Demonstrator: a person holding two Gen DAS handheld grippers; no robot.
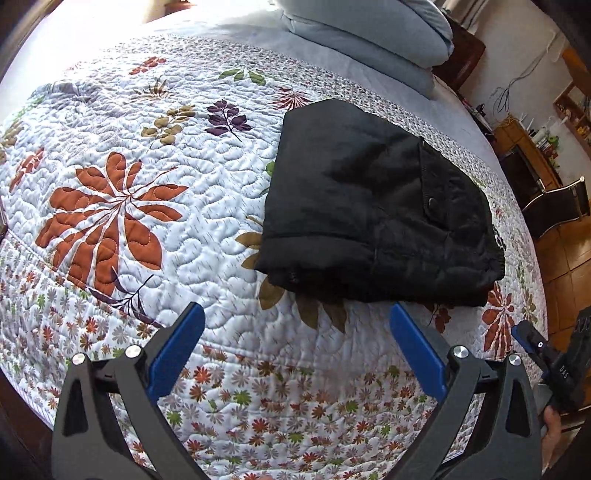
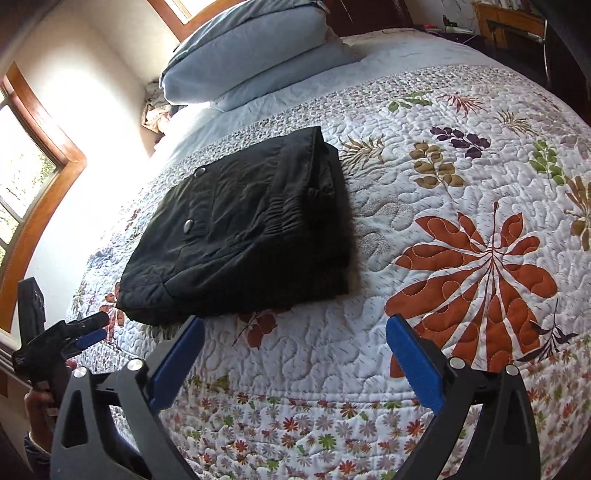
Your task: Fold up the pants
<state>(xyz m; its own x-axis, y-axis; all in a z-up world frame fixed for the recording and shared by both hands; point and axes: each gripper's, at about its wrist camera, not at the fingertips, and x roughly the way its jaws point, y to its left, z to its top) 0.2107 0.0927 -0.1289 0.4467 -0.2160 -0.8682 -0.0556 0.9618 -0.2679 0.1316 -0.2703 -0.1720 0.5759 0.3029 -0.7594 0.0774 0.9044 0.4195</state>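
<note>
A: Nearest the left wrist camera, the left gripper (image 1: 297, 345) hangs over the flowered border of the quilt (image 1: 155, 206), its blue-padded fingers (image 1: 176, 349) spread wide, nothing between them.

B: Same on the other side. The right gripper (image 2: 295, 354) is spread wide above the quilt (image 2: 461, 206) and holds nothing. Its left finger tip sits just in front of the near edge of the pants (image 2: 243, 229).

A: Just beyond both tongs lie the black pants (image 1: 376, 206), folded into a compact, thick bundle flat on the quilt, apart from either tool. A snap button (image 1: 431, 201) shows on a flap on top.

B: From the right wrist camera two metal snaps (image 2: 188, 226) show on the top layer, and gathered elastic runs along one side.

A: Farther back, past the patterned band, stacked pale blue pillows (image 1: 373, 33) rest at the head of the bed.

B: Here the pillows (image 2: 255, 51) sit behind the bundle, with a wood-framed window (image 2: 40, 177) bright at the left.
</note>
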